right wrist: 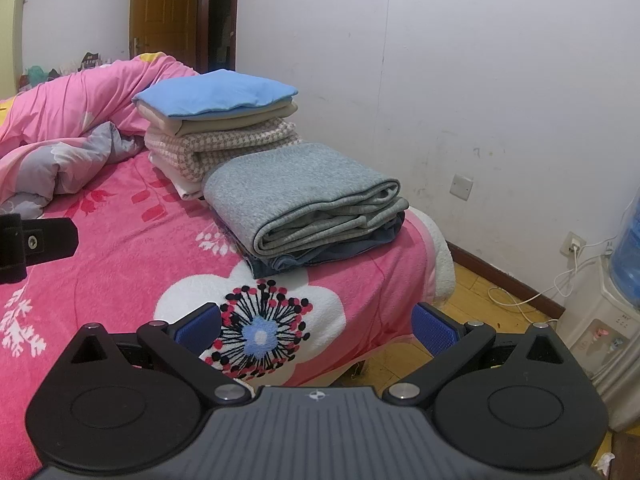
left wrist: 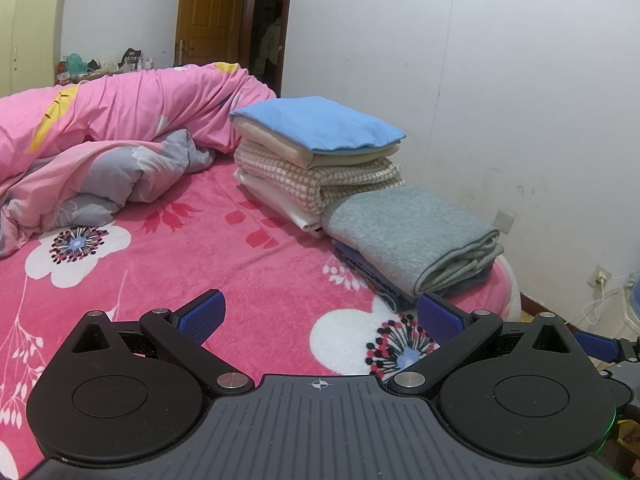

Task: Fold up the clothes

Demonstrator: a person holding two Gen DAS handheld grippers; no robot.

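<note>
Both grippers hover released and empty above a pink floral bedspread (left wrist: 192, 248): the left gripper (left wrist: 320, 316) and right gripper (right wrist: 316, 324) each show blue pads spread wide. Just beyond, near the bed's edge by the white wall (right wrist: 480, 80), a folded grey garment (right wrist: 296, 200) lies atop folded dark blue clothing (right wrist: 320, 256). Touching it behind stands a taller stack: blue cloth (left wrist: 320, 124) over beige, checked and white folded pieces. Farther back, a rumpled pink duvet (left wrist: 120, 120) sprawls before a wooden door (left wrist: 212, 12).
</note>
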